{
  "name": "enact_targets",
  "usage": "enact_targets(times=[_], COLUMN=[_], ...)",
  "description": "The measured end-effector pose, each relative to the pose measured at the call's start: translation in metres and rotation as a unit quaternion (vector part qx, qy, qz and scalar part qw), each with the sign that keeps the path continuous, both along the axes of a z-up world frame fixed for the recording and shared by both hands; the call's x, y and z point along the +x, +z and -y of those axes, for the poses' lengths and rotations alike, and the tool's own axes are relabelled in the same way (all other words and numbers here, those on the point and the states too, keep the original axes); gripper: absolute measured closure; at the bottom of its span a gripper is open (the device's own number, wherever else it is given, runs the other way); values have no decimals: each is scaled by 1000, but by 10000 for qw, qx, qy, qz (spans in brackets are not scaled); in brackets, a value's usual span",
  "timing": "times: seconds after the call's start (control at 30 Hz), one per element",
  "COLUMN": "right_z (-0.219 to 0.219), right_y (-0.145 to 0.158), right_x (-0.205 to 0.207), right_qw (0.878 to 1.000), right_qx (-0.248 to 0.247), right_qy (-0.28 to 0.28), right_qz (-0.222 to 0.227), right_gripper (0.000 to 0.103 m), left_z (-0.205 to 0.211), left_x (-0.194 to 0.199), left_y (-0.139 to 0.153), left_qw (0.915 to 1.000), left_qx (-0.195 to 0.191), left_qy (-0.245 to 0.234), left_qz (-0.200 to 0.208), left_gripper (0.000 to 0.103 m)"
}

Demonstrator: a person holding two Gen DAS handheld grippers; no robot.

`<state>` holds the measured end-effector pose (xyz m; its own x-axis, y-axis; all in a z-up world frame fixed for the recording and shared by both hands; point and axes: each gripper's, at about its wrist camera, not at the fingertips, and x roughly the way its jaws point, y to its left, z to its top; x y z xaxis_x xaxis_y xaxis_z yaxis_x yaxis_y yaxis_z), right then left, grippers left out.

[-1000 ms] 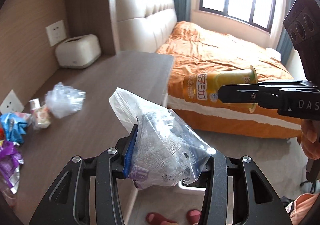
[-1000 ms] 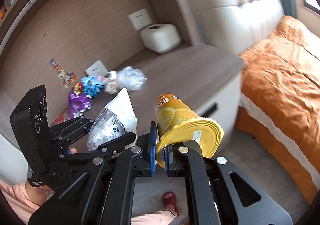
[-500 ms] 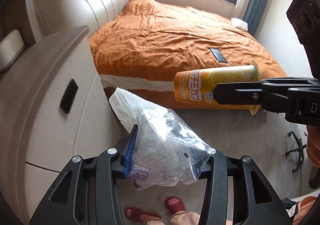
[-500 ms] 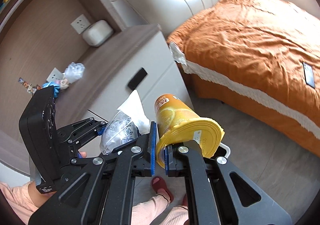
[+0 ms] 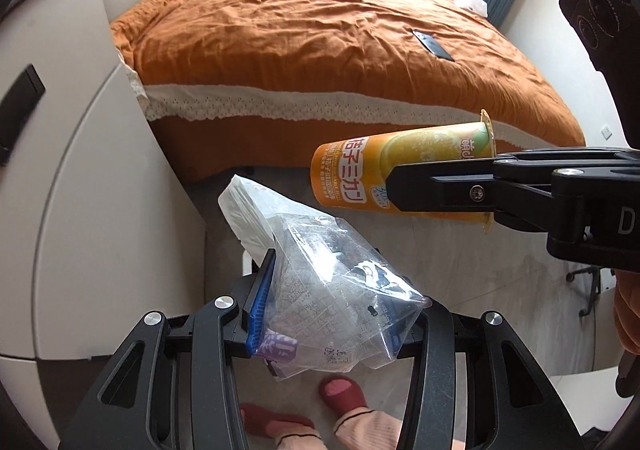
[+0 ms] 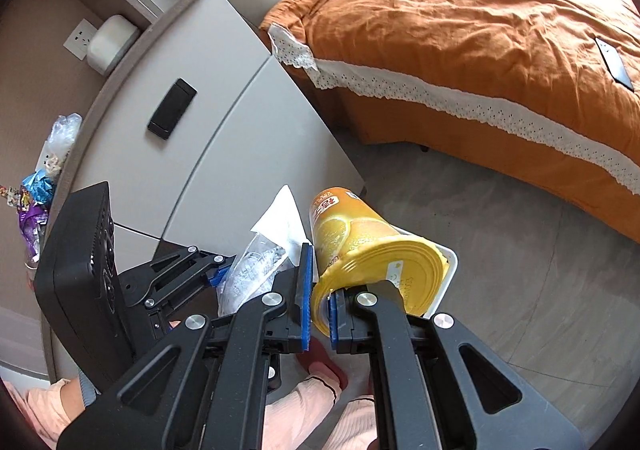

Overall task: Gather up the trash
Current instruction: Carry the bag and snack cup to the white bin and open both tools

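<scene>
- The left gripper (image 5: 340, 314) has its fingers (image 5: 261, 302) closed on a crumpled clear plastic bag (image 5: 332, 290); the blue pad presses the bag's left side, and the bag bulges up and forward out of the grip, with a white paper tissue (image 5: 244, 206) sticking out at its far end.
- The right gripper (image 6: 318, 310) has its fingers (image 6: 306, 290) pinched almost together on the rim of a yellow paper cup (image 6: 360, 250), one blue pad outside the wall and one inside the mouth; the cup lies on its side, base pointing away.
- In the left wrist view the cup (image 5: 400, 174) hangs just above and right of the bag, apart from it.
- Both loads are held over the grey floor (image 6: 500, 250), close to a white bin (image 6: 450, 270) whose rim shows behind the cup.
- Below are red slippers (image 5: 344, 396) and pink trouser legs (image 6: 304, 410).
- To the left stands the table (image 6: 224, 90) with drawers; more wrappers (image 6: 36, 190) lie on its top.
- Beyond is a bed (image 5: 320, 42) with an orange cover and a dark phone (image 5: 434, 44) on it.
</scene>
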<state>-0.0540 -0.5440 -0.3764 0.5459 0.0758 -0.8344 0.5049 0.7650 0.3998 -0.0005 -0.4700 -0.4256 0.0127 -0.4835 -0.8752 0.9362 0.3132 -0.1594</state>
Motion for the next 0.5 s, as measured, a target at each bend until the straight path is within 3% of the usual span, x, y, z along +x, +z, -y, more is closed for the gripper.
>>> enact_targets(times=[0.37, 0.43, 0.47, 0.5], right_z=[21, 24, 26, 29], right_y=[-152, -181, -197, -212], right_x=[26, 31, 33, 34], right_qw=[9953, 9934, 9923, 9911], right_qx=[363, 486, 384, 321], right_qy=[-31, 29, 16, -3], right_qz=[-894, -1036, -1178, -1295], right_gripper=[95, 92, 87, 52], left_z=[11, 14, 17, 19], left_x=[19, 26, 28, 32], left_y=[-128, -155, -165, -182], left_qw=[9979, 9962, 9953, 9937], left_qx=[424, 482, 526, 580], left_qy=[91, 165, 200, 267], left_qz=[-481, -699, -795, -918], left_gripper=[58, 46, 26, 4])
